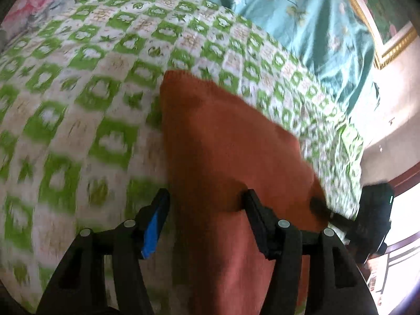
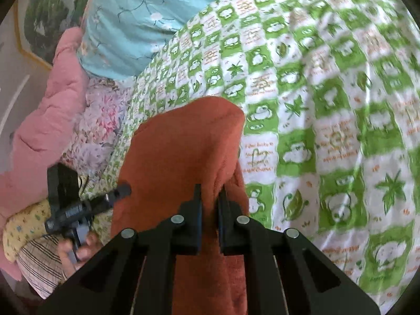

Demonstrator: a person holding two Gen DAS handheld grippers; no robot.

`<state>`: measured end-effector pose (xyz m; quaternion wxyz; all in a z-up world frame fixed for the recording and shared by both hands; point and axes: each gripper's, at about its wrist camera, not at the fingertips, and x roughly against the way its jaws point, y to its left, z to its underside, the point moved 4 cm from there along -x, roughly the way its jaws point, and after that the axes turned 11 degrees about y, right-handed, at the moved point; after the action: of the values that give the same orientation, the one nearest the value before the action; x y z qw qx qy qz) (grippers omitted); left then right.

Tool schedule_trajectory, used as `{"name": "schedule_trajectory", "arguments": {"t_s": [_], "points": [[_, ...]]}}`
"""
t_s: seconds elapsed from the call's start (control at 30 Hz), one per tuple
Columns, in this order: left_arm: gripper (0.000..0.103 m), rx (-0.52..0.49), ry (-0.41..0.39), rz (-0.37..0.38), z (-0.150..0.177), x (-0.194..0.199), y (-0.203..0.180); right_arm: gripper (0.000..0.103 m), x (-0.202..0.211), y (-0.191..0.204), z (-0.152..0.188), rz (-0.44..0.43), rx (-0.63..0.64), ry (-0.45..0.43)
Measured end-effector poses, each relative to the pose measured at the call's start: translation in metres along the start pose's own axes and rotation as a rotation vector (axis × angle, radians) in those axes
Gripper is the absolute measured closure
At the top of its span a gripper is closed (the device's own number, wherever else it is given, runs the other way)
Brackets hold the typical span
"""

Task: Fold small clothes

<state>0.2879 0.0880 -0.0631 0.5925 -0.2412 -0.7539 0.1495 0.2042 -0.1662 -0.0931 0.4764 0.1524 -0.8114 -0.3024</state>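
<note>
A rust-orange knitted garment point(image 1: 225, 141) lies on a green-and-white patterned bedspread point(image 1: 78, 99). In the left wrist view my left gripper point(image 1: 206, 199) is open, with the fabric lying between its spread fingers. In the right wrist view my right gripper point(image 2: 210, 197) is shut on a raised fold of the orange garment point(image 2: 178, 144) and holds it up off the bedspread point(image 2: 328, 120). The right gripper's finger tip shows in the left view at the garment's right edge point(image 1: 319, 204). The left gripper shows in the right view at the garment's left edge point(image 2: 115, 195).
A turquoise floral quilt point(image 1: 302, 18) lies at the far side of the bed. A pink padded blanket point(image 2: 39, 136) and a floral cloth point(image 2: 97, 123) lie at the left. A gold picture frame point(image 1: 393, 44) hangs on the wall at right.
</note>
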Motion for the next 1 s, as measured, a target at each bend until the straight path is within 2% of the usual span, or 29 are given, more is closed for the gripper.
{"name": "schedule_trajectory", "arguments": {"t_s": [0.07,0.1,0.13,0.17,0.23,0.33,0.4,0.47,0.57,0.6,0.67,0.83,1.0], "points": [[0.043,0.017,0.004,0.021,-0.025,-0.008,0.005,0.093,-0.004,-0.001,-0.003,0.021,0.004,0.008],[0.051,0.027,-0.002,0.005,-0.039,-0.013,0.009,0.093,-0.005,-0.003,-0.002,0.021,0.000,0.009],[0.080,0.032,-0.012,-0.010,-0.050,-0.016,0.011,0.093,-0.006,-0.004,-0.003,0.018,-0.002,0.008],[0.091,0.034,-0.019,-0.016,-0.062,-0.019,0.014,0.093,-0.006,-0.004,-0.003,0.019,0.000,0.008],[0.096,0.063,-0.028,-0.002,-0.080,-0.024,0.023,0.093,-0.007,-0.005,-0.001,0.030,0.008,0.006],[0.096,0.042,-0.052,-0.042,-0.088,-0.022,0.024,0.092,-0.008,-0.003,-0.002,0.040,0.011,0.002],[0.094,0.026,-0.057,-0.079,-0.085,-0.016,0.020,0.087,-0.003,-0.001,-0.002,0.043,0.011,-0.008],[0.092,0.013,-0.077,-0.106,-0.077,-0.004,0.013,0.083,0.008,0.001,0.000,0.052,-0.002,-0.029],[0.083,-0.025,-0.117,-0.160,-0.048,0.022,0.008,0.081,0.035,0.004,0.007,0.048,-0.007,-0.094],[0.077,-0.029,-0.126,-0.148,-0.033,0.032,0.006,0.081,0.044,0.006,0.012,0.043,-0.001,-0.109],[0.074,-0.041,-0.130,-0.125,-0.010,0.042,0.001,0.081,0.056,0.010,0.023,0.033,0.022,-0.124],[0.061,-0.062,-0.100,-0.102,0.057,0.055,-0.010,0.081,0.058,0.016,0.050,0.032,0.032,-0.085],[0.058,-0.044,-0.056,-0.053,0.117,0.058,-0.009,0.081,0.061,0.010,0.077,0.046,0.002,-0.083]]}}
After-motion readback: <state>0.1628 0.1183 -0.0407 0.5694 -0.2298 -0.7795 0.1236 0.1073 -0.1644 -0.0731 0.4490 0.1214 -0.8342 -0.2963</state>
